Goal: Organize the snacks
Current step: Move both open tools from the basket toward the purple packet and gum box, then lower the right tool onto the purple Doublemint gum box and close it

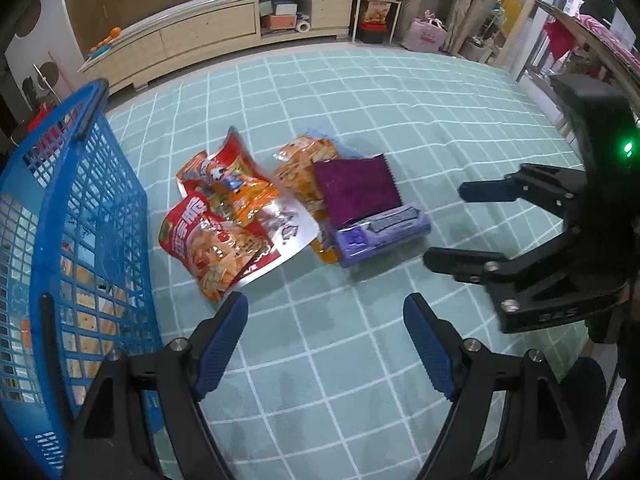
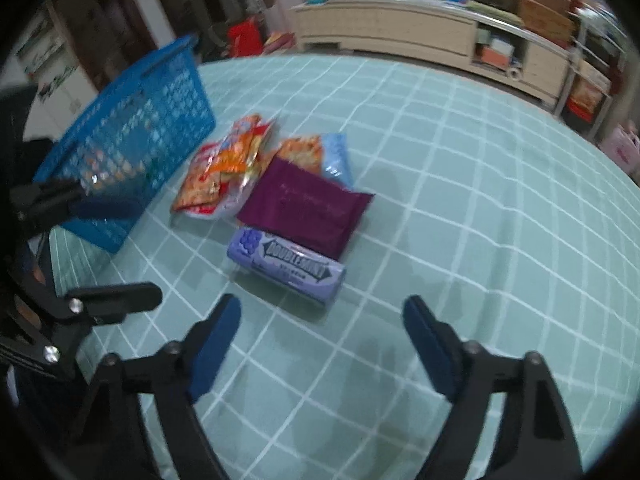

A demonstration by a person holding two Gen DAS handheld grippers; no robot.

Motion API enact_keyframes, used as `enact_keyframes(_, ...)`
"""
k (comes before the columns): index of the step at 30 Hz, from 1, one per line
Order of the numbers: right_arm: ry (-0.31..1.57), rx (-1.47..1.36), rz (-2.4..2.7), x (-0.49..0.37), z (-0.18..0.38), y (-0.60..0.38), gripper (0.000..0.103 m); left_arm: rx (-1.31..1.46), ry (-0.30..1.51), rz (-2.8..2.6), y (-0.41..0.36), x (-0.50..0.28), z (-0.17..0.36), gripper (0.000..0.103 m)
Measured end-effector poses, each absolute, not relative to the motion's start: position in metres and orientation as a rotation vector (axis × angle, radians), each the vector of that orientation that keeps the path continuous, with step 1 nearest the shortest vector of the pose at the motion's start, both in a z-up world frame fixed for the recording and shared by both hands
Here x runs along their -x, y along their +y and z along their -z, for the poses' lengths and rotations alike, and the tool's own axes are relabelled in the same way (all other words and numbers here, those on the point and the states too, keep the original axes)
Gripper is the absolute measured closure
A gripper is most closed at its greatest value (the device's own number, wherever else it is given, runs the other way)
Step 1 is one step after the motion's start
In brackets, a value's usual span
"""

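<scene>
Snacks: a small pile lies on the green checked cloth (image 1: 360, 92), and nothing is in my tongs yet.
Gum box: the purple gum box (image 2: 286, 269) is the nearest piece of the pile to the right gripper (image 2: 322, 336), straight ahead of it and slightly left of its middle line.
Long axis: in the right view the box lies across my line of approach, tilted, with its right end closer to me; I judge the fingers must turn a little to close across its short side.
Purple pouch: the pouch (image 2: 306, 210) rests just behind the box, and it seems to touch it.
Other bags: the red bag (image 1: 212, 246) and the orange bag (image 1: 304, 168) lie further left, toward the basket (image 1: 86, 216).
Basket: it stands left of the pile, very close to the red bag, with some packets already inside.
Right gripper: wide open, empty.
Left gripper (image 1: 325, 342): wide open too, empty, beside the basket.
Nearer hand: the right one for the box, I think; the left for the red bag.
</scene>
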State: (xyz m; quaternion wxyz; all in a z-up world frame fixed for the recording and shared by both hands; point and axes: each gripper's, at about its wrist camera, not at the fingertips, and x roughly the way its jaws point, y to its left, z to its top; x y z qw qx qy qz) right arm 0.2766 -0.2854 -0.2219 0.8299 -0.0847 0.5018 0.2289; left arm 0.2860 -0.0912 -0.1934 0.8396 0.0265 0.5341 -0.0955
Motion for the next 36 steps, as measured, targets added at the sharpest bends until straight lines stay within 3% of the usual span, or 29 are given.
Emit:
enact_keyframes(11, 1.088, 0.330, -0.596, -0.296, 0.240, -0.265, 0.036, -0.066, 1.138, 0.202, -0.087, -0.299, 0.206, 0.024)
enact_keyframes(18, 1.117, 0.436, -0.660, -0.284, 0.236, -0.256, 0.056, -0.041, 1.147, 0.217, -0.082, -0.299, 0.212, 0.024)
enact_keyframes(36, 1.082, 0.670, -0.729, -0.283, 0.232, -0.217, 0.056, -0.040, 1.163, 0.204, -0.078, -0.273, 0.209, 0.024)
